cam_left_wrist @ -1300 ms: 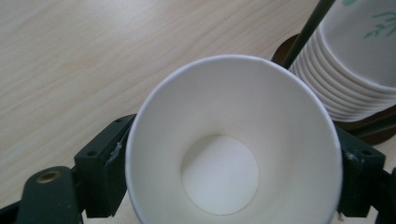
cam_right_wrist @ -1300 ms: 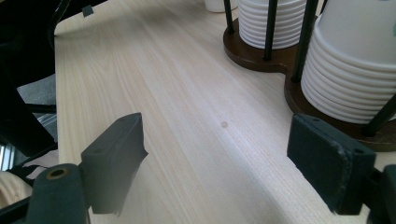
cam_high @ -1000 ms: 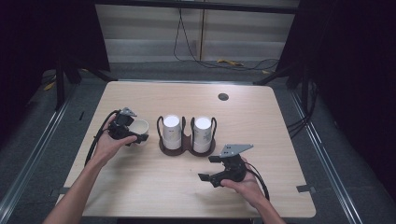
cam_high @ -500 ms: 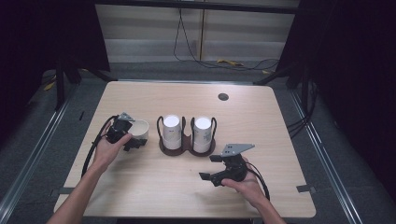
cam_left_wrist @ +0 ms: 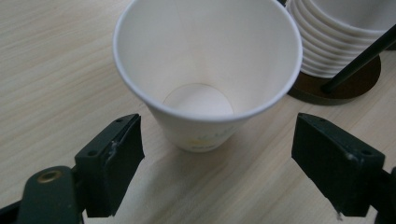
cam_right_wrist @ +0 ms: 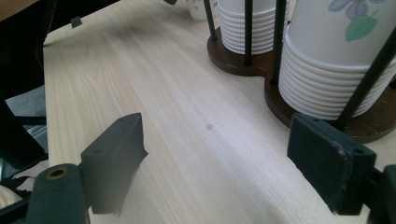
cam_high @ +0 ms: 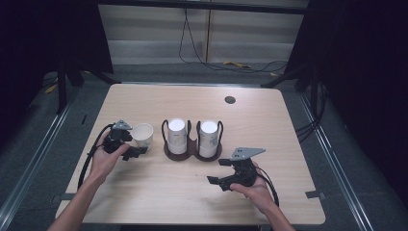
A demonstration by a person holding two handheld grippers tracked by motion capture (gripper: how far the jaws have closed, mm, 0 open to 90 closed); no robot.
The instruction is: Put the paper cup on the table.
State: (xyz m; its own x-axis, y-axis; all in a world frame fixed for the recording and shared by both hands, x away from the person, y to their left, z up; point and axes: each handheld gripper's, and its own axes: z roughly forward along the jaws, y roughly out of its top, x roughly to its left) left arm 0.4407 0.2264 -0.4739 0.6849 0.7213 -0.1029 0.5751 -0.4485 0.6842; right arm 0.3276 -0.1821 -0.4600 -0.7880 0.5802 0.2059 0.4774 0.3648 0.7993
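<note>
At nine o'clock of the cup holder (cam_high: 192, 149), the paper cup (cam_left_wrist: 205, 79) stands upright between your left gripper (cam_left_wrist: 217, 158)'s released jaws; centre, then squeeze gently; your right gripper (cam_right_wrist: 215, 163) waits, spread empty.

Left gripper (cam_high: 137, 150) and right gripper (cam_high: 219, 172) are both showing black bodies with blocky black jaws. A brass-coloured screw is showing near one jaw of each. Black cables are trailing from both. A grey three-cornered plate is topping the right one.
</note>
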